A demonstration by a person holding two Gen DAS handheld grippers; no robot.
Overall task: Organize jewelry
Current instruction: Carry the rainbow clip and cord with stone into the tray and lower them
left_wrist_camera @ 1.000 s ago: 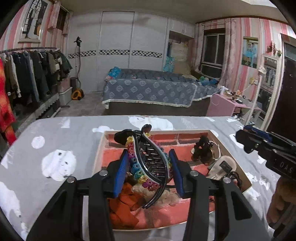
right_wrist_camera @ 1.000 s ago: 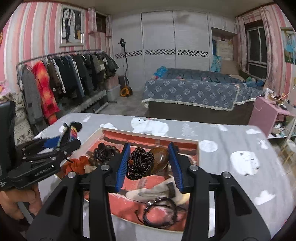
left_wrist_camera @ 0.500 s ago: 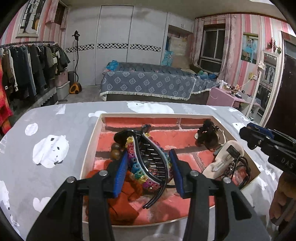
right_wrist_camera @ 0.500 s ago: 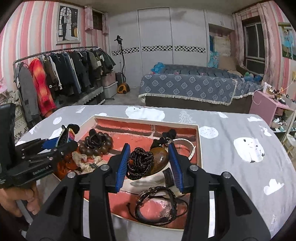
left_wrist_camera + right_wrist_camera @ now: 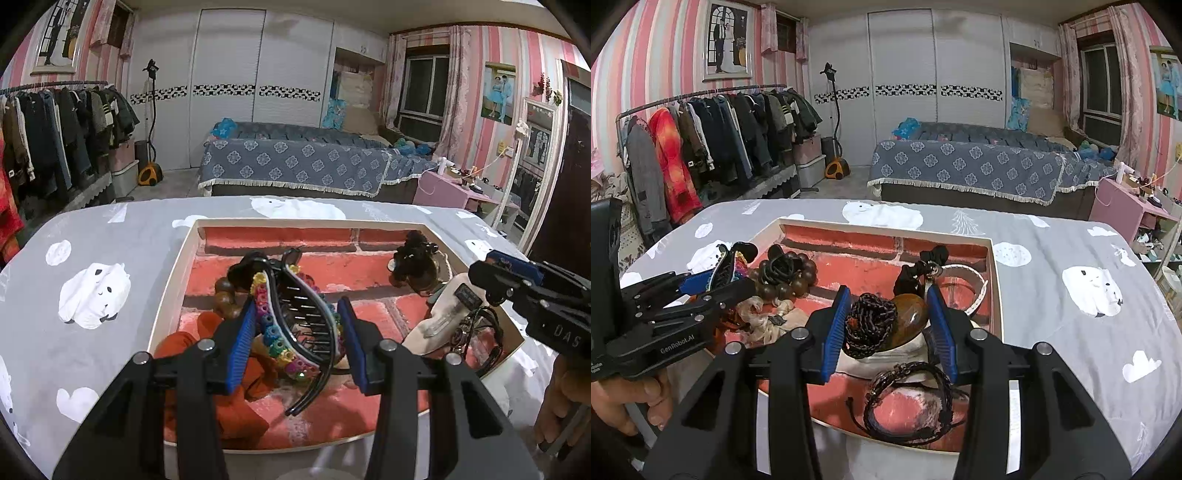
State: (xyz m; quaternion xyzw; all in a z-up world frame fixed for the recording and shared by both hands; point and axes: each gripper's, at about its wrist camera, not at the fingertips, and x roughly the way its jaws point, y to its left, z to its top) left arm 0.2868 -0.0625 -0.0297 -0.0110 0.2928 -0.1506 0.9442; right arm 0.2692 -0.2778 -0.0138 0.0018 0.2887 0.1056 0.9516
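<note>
A shallow box (image 5: 173, 280) with a red brick-print floor lies on the grey table. My left gripper (image 5: 297, 332) is shut on a black claw hair clip with coloured beads (image 5: 291, 321), held over the box's left side. My right gripper (image 5: 886, 325) is shut on a brown oval clip with a dark braided cord (image 5: 886, 325), held over the box (image 5: 995, 295). The left gripper also shows in the right wrist view (image 5: 713, 280). The right gripper shows at the right in the left wrist view (image 5: 517, 280).
In the box lie an orange scrunchie (image 5: 207, 350), brown wooden beads (image 5: 798, 280), a black scrunchie (image 5: 415, 258), a white bangle (image 5: 967, 291), a white hair clip (image 5: 443, 317) and dark braided bracelets (image 5: 908, 402). Behind the table are a bed and a clothes rack.
Both grippers have risen and drawn back from the box with their clips still held. More of the box floor shows under them.
</note>
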